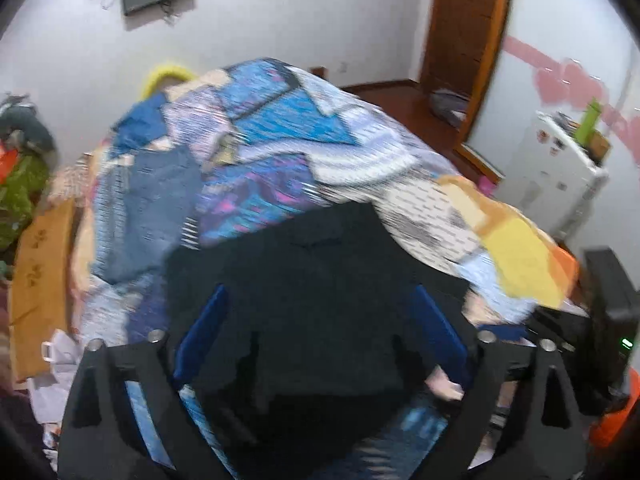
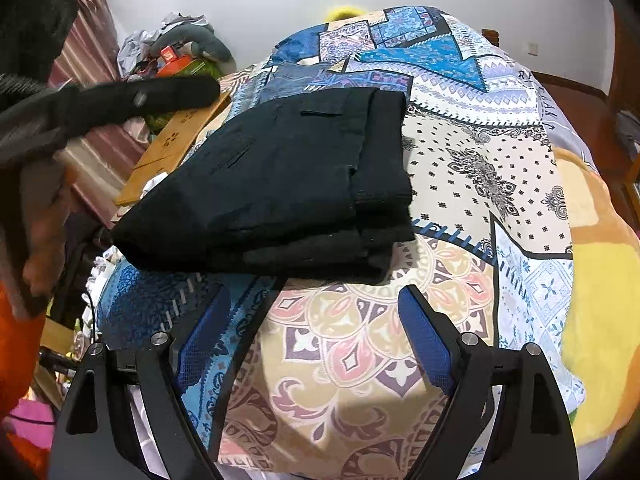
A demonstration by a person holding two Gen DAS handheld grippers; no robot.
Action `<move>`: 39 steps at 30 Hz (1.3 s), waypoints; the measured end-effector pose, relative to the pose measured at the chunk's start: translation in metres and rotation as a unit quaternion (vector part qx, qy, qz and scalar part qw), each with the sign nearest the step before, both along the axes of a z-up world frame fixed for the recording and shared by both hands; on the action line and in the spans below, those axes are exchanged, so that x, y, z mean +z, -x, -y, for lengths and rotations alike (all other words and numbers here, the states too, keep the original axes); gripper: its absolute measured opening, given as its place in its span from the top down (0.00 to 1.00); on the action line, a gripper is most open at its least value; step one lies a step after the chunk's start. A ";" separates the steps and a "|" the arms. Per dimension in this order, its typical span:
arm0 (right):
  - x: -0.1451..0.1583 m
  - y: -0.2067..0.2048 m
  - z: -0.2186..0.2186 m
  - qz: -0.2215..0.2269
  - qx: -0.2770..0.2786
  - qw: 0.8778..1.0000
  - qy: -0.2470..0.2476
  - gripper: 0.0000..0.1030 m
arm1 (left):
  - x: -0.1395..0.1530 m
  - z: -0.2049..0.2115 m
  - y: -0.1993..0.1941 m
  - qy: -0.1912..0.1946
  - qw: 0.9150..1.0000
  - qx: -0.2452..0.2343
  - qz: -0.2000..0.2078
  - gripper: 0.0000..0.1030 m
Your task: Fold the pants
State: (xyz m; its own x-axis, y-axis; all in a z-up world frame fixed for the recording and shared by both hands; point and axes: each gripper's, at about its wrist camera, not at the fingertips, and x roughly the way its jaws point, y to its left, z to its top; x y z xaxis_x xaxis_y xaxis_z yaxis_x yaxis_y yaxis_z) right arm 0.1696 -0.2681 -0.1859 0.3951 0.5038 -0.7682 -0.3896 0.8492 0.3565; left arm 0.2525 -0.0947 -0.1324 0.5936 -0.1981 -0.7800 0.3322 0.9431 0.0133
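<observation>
Right wrist view shows me the pants [image 2: 288, 184] folded ahead of my right gripper [image 2: 316, 336], jaws apart; left gripper [image 1: 320, 336] jaws apart, empty; next, I judge, just withdrawing

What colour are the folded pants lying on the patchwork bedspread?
Black, plain with no pattern: the folded black fabric pants show best in the right wrist view.

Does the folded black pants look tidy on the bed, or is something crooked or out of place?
The black pants lie in a compact folded stack on the patterned bedspread. The layers at the right edge do not line up exactly, a small unevenness. Both the right gripper and left gripper are open. Nothing else stands out.
</observation>
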 end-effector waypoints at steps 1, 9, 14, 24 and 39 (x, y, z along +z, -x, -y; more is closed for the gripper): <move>0.000 -0.001 -0.001 -0.001 -0.001 1.000 -0.001 0.19 | 0.000 -0.007 -0.010 -0.011 1.000 0.010 0.007 0.03; -0.002 -0.020 -0.011 -0.007 0.006 1.000 -0.004 0.17 | -0.038 -0.075 -0.116 -0.071 0.992 0.101 -0.034 0.03; -0.004 -0.034 -0.008 -0.010 0.000 1.000 -0.004 0.17 | -0.083 -0.098 -0.161 -0.119 0.983 0.117 -0.079 0.03; 0.004 -0.058 -0.002 0.020 -0.026 0.999 0.026 0.17 | -0.135 -0.151 -0.142 -0.092 0.974 0.155 -0.135 0.00; 0.036 -0.027 0.013 0.059 -0.040 0.997 0.017 0.17 | -0.114 -0.163 0.003 -0.075 0.971 0.178 -0.141 0.00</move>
State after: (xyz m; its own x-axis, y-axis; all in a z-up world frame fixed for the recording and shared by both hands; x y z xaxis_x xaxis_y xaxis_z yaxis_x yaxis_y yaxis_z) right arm 0.1963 -0.2808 -0.1497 0.5210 0.4408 -0.7309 -0.3572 0.8903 0.2823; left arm 0.2497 0.0687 -0.2465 0.3613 0.1095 -0.9260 -0.0044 0.9933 0.1158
